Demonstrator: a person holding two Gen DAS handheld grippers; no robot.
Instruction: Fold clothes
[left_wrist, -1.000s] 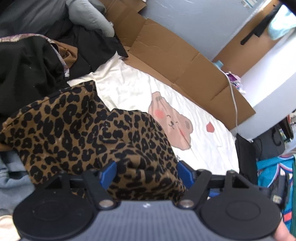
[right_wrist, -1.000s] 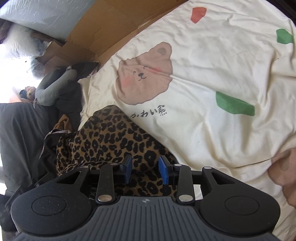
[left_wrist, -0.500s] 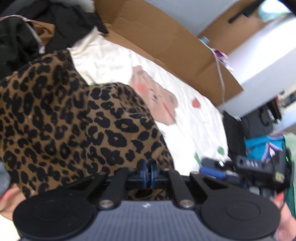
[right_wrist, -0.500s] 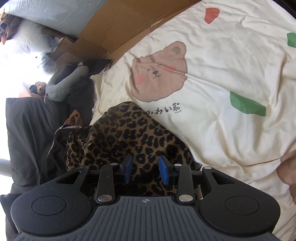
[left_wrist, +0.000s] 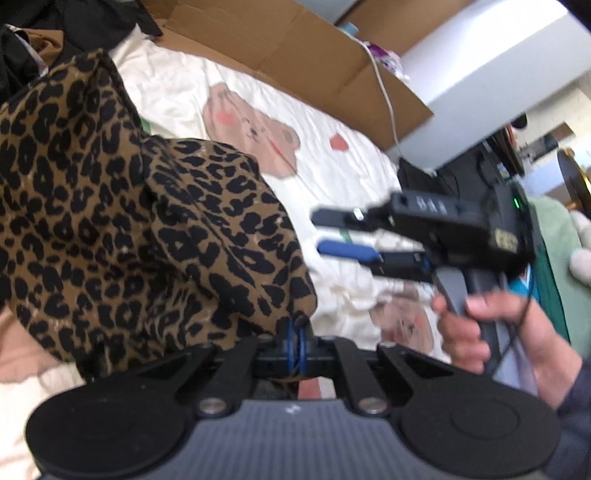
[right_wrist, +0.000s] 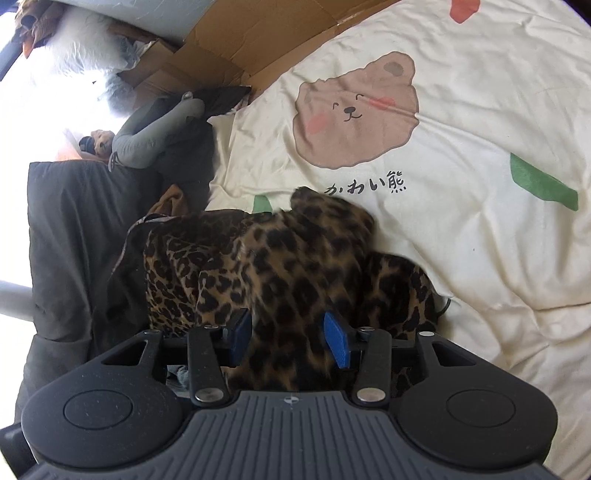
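The left gripper (left_wrist: 296, 341) is clamped tight on a thin fold of the leopard cloth (left_wrist: 122, 236), its blue pads pressed together with the fabric edge pinched between them. From that pinch the cloth rises and drapes to the left, bunched in a loose heap over the near left part of the bed (left_wrist: 177, 92), which wears a cream cover printed with a brown bear (left_wrist: 255, 125).

The right gripper (right_wrist: 288, 341) has just been opening: its blue pads (right_wrist: 336, 345) stand apart on either side of a hump of the same cloth (right_wrist: 280, 266). The fabric passes between them, though motion blur there makes it hard to say whether either pad touches it; they do not look to be squeezing. In the left view that gripper (left_wrist: 338, 232) hovers over the cover just right of the cloth, its fingers parted and nothing between the tips, held by a hand (left_wrist: 491, 325) in a dark sleeve.

Flattened cardboard (left_wrist: 295, 48) lines the far edge of the bed, and dark clothes (right_wrist: 88, 236) are piled at its left end.
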